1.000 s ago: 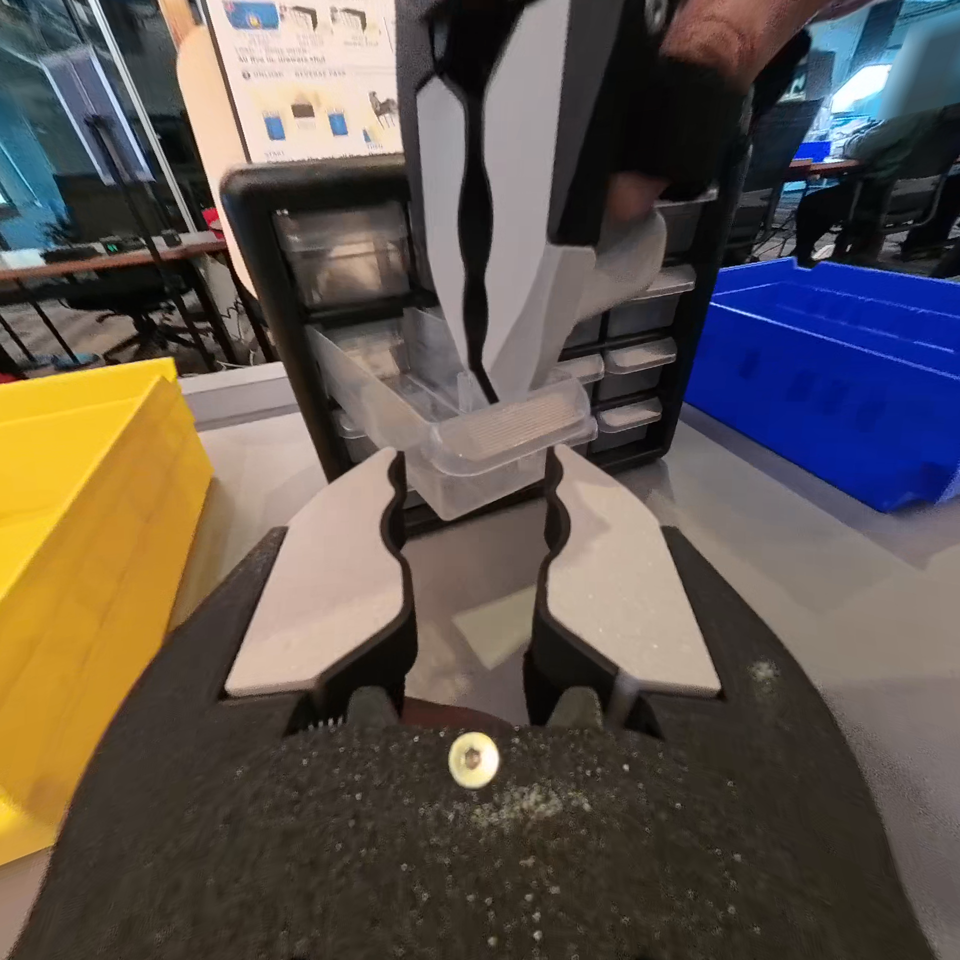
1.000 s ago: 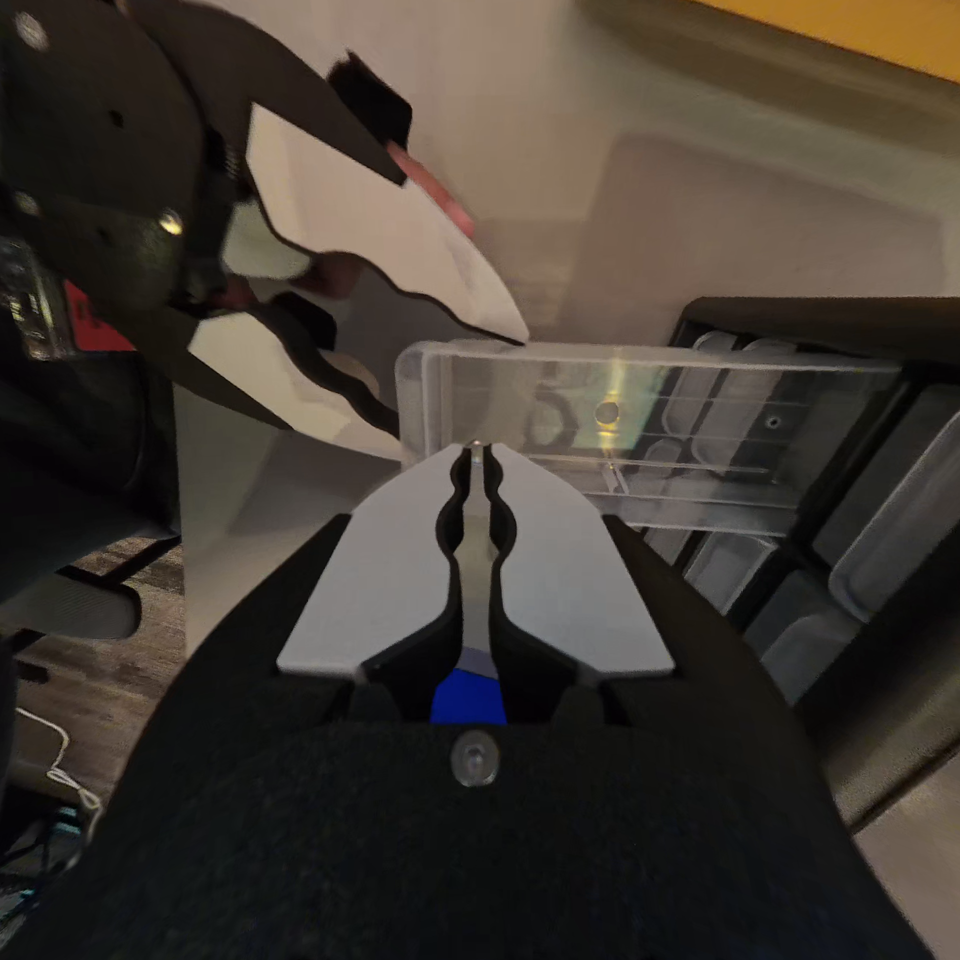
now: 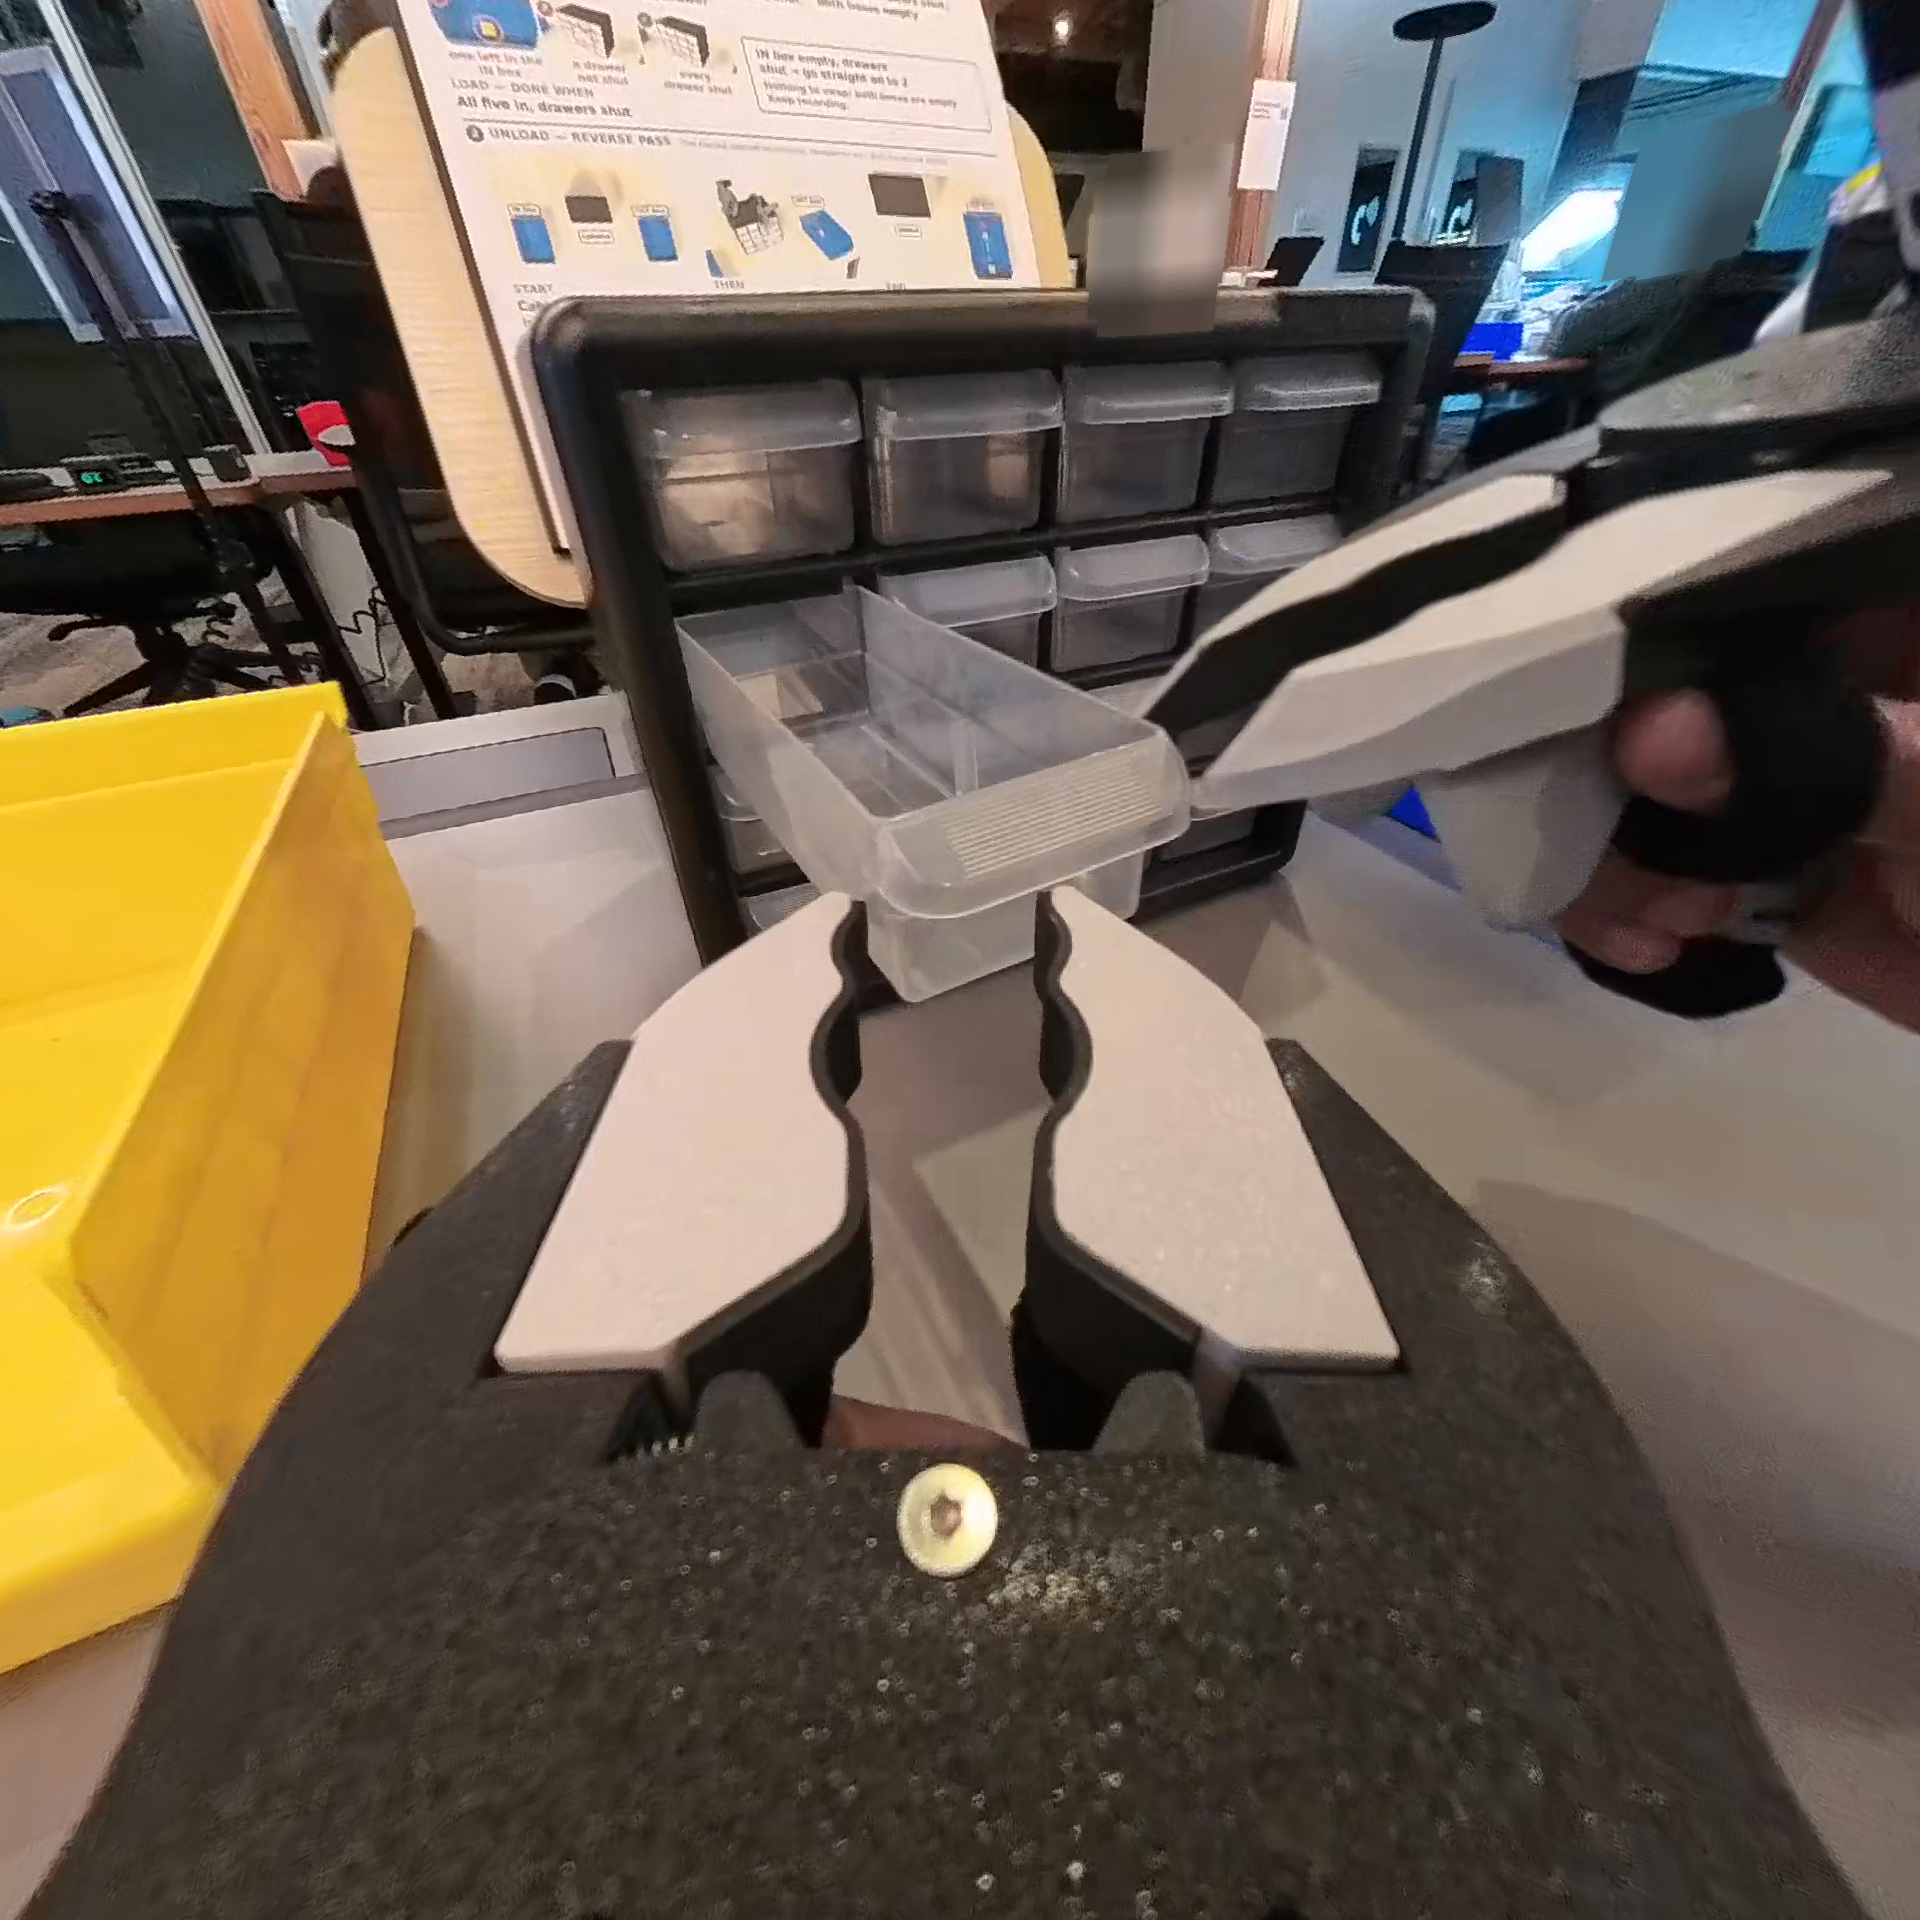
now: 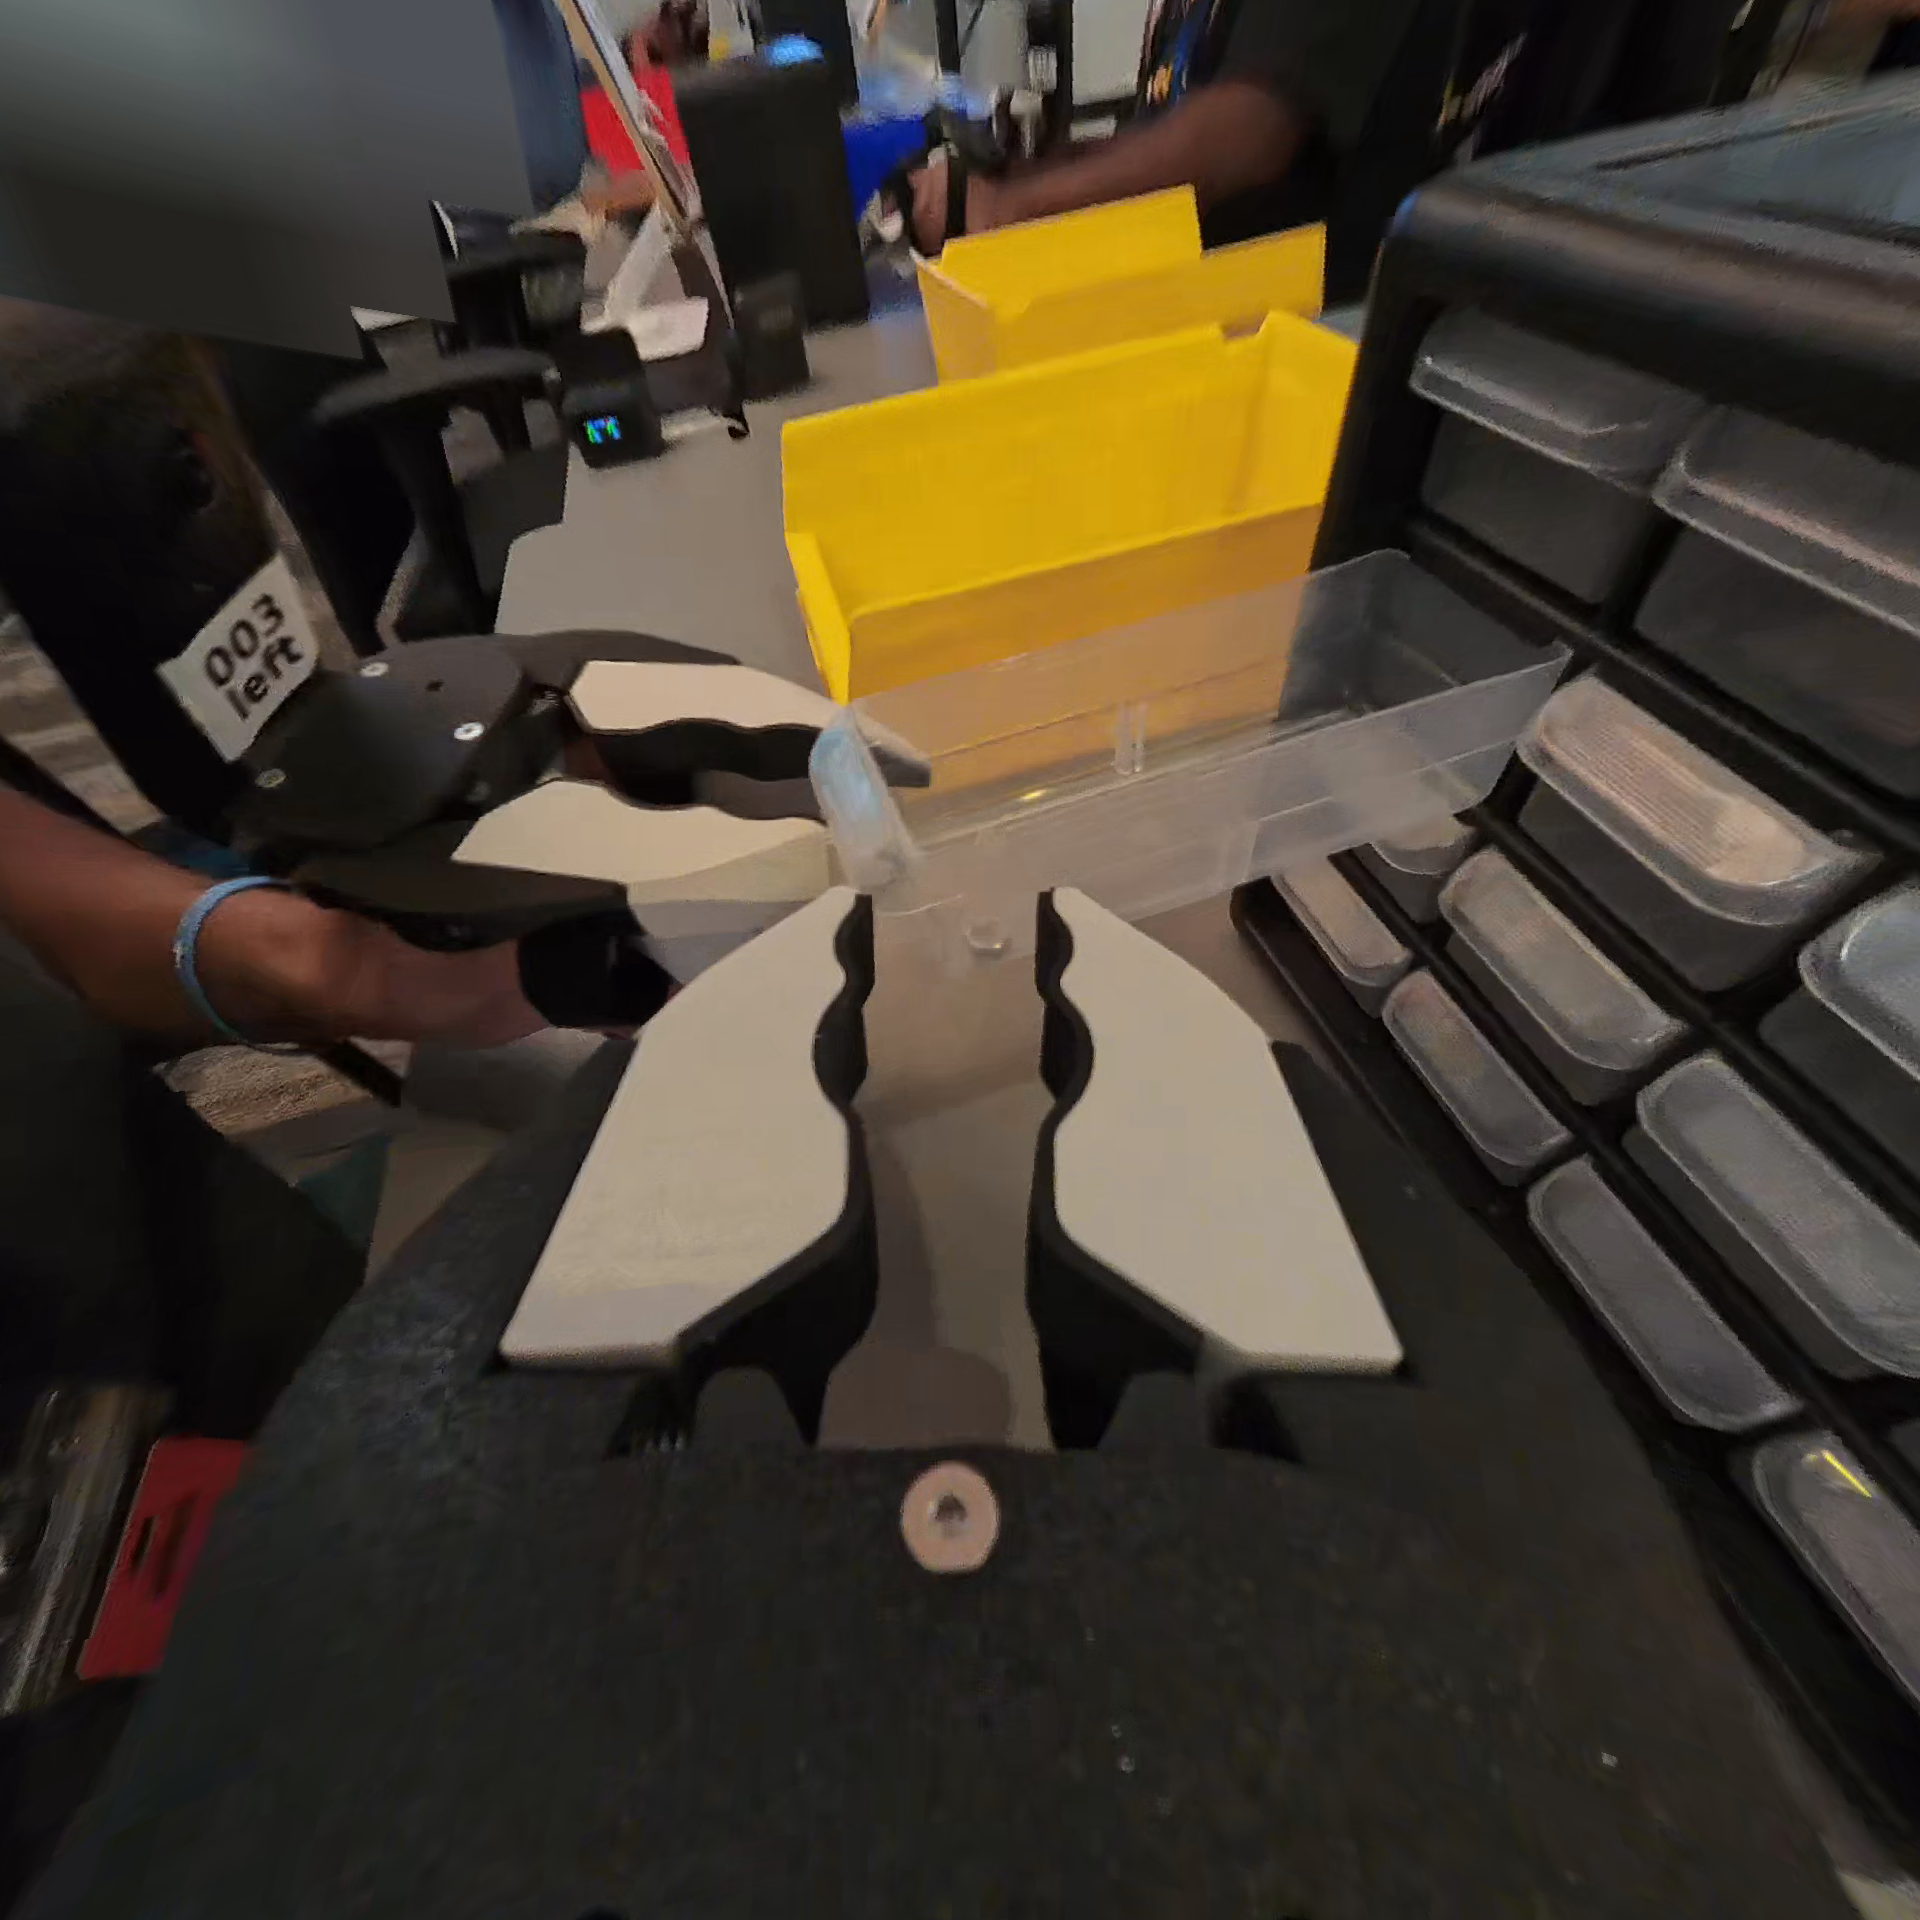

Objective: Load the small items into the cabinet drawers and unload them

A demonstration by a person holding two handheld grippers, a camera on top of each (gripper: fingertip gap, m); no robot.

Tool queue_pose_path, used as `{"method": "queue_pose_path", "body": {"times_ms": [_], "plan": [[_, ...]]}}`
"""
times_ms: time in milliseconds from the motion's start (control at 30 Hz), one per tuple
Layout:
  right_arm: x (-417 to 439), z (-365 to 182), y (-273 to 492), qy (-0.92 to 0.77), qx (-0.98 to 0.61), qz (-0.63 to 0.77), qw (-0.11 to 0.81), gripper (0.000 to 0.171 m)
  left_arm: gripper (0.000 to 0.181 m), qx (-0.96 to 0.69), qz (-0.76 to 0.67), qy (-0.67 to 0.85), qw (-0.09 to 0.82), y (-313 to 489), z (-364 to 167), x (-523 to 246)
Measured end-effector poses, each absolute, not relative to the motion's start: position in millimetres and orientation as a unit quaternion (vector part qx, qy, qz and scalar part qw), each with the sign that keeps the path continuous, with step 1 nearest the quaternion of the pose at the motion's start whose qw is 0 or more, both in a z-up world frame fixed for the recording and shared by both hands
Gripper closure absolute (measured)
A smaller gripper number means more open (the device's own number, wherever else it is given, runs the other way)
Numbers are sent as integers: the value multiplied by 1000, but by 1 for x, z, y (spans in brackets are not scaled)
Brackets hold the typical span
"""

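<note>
We see the clear drawer (image 3: 914,748) pulled out of the black cabinet (image 3: 623,582). Only the right wrist view shows the left gripper (image 4: 862,769), fingers apart, at its front lip; the right gripper (image 4: 951,914), likewise parted, sits beneath.

A yellow bin (image 3: 187,1039) sits at the left edge of the grey table (image 3: 1558,1299), its inside split by a divider; in the right wrist view a second yellow bin (image 4: 1101,275) stands behind it toward the far edge. An instruction sheet on a pale wooden board (image 3: 727,156) rises at the back. Beyond the table are a small black device with a lit display (image 4: 608,416), office chairs (image 3: 145,613) and a person in dark clothes (image 4: 1299,114)
</note>
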State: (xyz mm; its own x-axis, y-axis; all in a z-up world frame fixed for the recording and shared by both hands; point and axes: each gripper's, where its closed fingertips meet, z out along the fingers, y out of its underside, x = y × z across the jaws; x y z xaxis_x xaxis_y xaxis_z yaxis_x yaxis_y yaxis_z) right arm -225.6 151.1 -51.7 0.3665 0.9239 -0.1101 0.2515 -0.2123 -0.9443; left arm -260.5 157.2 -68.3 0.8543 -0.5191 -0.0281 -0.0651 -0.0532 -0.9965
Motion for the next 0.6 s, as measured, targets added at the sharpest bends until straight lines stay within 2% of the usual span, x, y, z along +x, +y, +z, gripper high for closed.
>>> {"method": "queue_pose_path", "body": {"times_ms": [133,200,333,400,500,600], "plan": [[-219,-66,153,-425,-685,337,487,137,154,-700,-182,218,655,156,-69,-260],[-222,-69,151,-418,-687,373,463,135,156,-697,-175,226,657,156,-70,-259],[-214,-36,151,-432,-654,396,478,141,156,-694,-161,234,661,155,-72,-258],[-209,-35,155,-452,-666,394,443,142,157,-693,-153,238,663,155,-72,-258],[-210,-67,150,-472,-696,402,361,138,159,-694,-149,241,662,154,-75,-257],[-223,-91,142,-451,-701,440,336,129,157,-703,-165,240,649,154,-81,-255]]}}
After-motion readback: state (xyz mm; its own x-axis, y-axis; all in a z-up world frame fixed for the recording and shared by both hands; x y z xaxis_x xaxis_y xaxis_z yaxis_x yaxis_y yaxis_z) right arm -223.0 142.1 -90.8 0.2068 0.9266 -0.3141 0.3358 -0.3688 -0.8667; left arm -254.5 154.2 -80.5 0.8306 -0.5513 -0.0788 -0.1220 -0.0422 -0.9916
